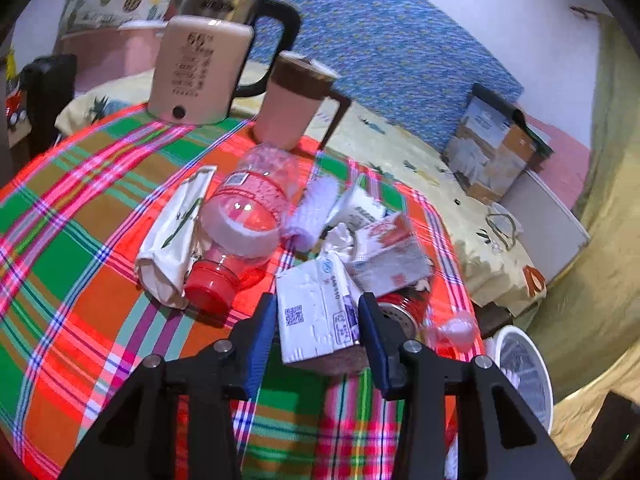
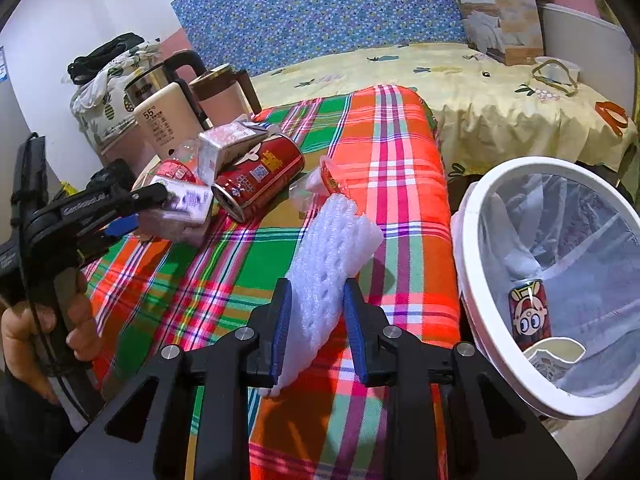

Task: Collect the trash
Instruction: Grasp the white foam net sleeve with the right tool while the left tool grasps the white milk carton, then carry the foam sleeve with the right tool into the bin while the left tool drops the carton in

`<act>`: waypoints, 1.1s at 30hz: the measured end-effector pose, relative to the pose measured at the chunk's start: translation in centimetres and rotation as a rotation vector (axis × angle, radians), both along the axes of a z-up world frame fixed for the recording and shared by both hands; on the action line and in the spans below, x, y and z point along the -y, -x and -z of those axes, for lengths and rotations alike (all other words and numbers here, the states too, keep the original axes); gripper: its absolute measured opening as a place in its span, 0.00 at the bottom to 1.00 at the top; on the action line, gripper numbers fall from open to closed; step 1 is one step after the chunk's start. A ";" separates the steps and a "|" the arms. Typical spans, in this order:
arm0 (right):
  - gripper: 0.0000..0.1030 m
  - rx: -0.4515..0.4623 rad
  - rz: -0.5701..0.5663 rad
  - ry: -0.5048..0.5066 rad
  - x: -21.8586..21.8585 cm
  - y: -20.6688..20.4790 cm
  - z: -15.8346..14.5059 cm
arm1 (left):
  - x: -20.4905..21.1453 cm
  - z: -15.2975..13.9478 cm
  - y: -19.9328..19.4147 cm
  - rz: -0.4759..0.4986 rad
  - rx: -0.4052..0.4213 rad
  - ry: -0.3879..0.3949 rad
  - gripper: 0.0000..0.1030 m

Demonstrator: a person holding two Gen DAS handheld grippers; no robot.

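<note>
My left gripper (image 1: 318, 306) is shut on a white carton (image 1: 316, 316) at the near edge of a trash pile on the plaid cloth (image 1: 80, 264). The right wrist view shows this gripper (image 2: 152, 206) from the side with the carton (image 2: 186, 202) between its fingers. My right gripper (image 2: 318, 300) is shut on a white foam net sleeve (image 2: 332, 248), which sticks out forward just left of the white bin (image 2: 466, 216). The pile holds a clear bottle with a red cap (image 1: 244, 224), a red can (image 2: 260, 176), a pink-and-white carton (image 1: 388, 248) and a second foam net (image 1: 316, 204).
The lined bin (image 1: 505, 330) holds a red cartoon can (image 2: 530, 312) and a white cup. A kettle (image 1: 200, 68) and a pink mug (image 1: 292, 108) stand at the back of the cloth. A paper-wrapped roll (image 1: 176, 232) lies left of the bottle. A hand (image 2: 24, 340) grips the left handle.
</note>
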State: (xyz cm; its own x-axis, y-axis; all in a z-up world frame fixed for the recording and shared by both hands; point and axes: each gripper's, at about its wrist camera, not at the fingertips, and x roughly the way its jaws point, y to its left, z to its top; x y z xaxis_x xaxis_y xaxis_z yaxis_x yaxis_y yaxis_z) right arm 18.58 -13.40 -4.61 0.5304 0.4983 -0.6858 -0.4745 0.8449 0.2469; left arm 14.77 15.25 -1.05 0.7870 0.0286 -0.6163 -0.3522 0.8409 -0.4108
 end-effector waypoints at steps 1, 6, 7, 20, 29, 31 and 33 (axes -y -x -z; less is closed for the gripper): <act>0.25 0.004 0.000 -0.002 0.1 0.2 -0.1 | 0.3 -0.3 0.3 0.010 0.007 -0.013 0.40; 0.22 0.013 -0.007 -0.001 0.4 0.8 -0.3 | 2.0 -1.1 1.8 0.065 0.022 -0.074 0.40; 0.22 0.015 -0.008 0.000 0.4 1.0 -0.3 | 2.3 -1.2 2.1 0.080 0.026 -0.085 0.40; 0.18 0.038 0.002 -0.021 1.7 2.4 -1.1 | 6.6 -2.3 4.9 0.226 0.041 -0.190 0.40; 0.18 0.056 0.056 -0.033 4.1 2.6 -1.6 | 10.0 -2.6 4.0 0.318 0.036 -0.189 0.40; 0.18 0.060 0.078 -0.036 4.9 2.5 -1.7 | 10.9 -2.7 3.6 0.341 0.039 -0.189 0.40; 0.18 0.065 0.101 -0.038 5.7 2.3 -1.8 | 12.0 -2.9 3.1 0.368 0.044 -0.191 0.40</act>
